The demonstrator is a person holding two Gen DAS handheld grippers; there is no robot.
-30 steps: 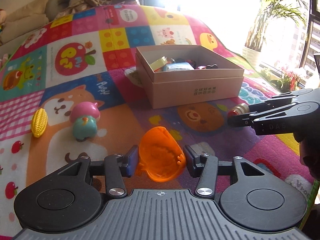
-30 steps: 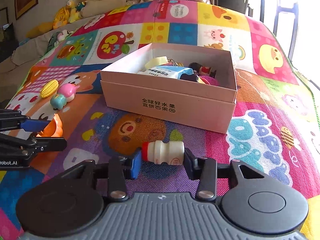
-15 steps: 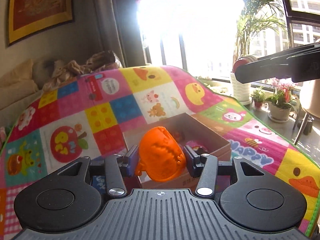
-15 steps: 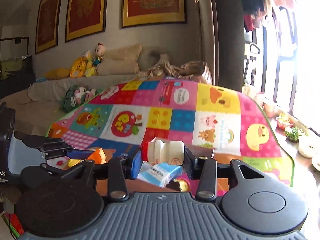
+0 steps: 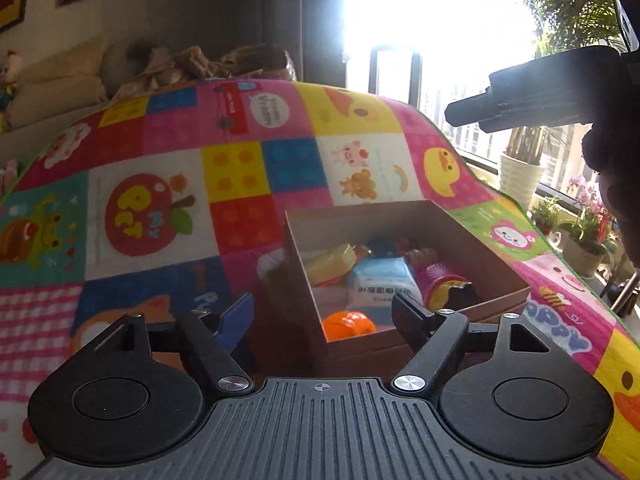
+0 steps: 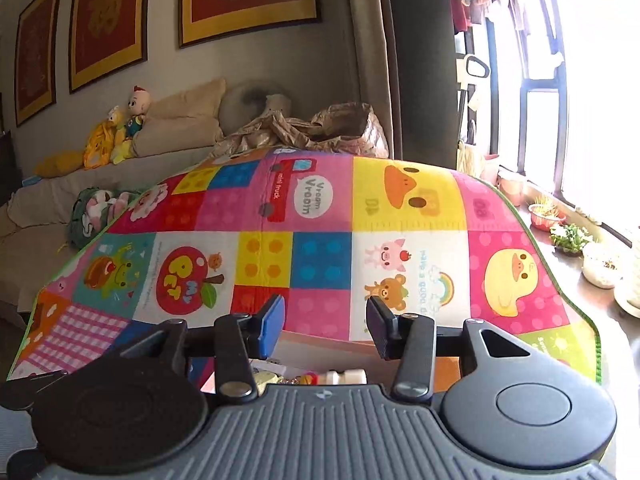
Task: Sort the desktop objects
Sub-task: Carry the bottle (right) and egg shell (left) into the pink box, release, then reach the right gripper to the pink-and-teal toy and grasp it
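Both claws spread wide and empty above the pink box.

The left claw [image 5: 322,312] hung over the near edge of the box [image 5: 496,304], its fingers wide apart with nothing between them. The orange toy [image 5: 349,324] lay inside the box at its near corner; behind it in the box were a blue-and-white packet [image 5: 382,286], a yellow item [image 5: 332,264] and a pink-and-yellow toy [image 5: 444,284]. The right claw [image 6: 326,326] was likewise parted and held nothing; in its view it hovered above the box [image 6: 320,346], and the small white bottle [image 6: 347,377] lay in the box just under the claw, beside other small items too hidden to name. The box sat on the colourful patchwork play mat [image 5: 240,168]. Beyond the box, the right claw's dark body [image 5: 536,90] showed against the bright window.
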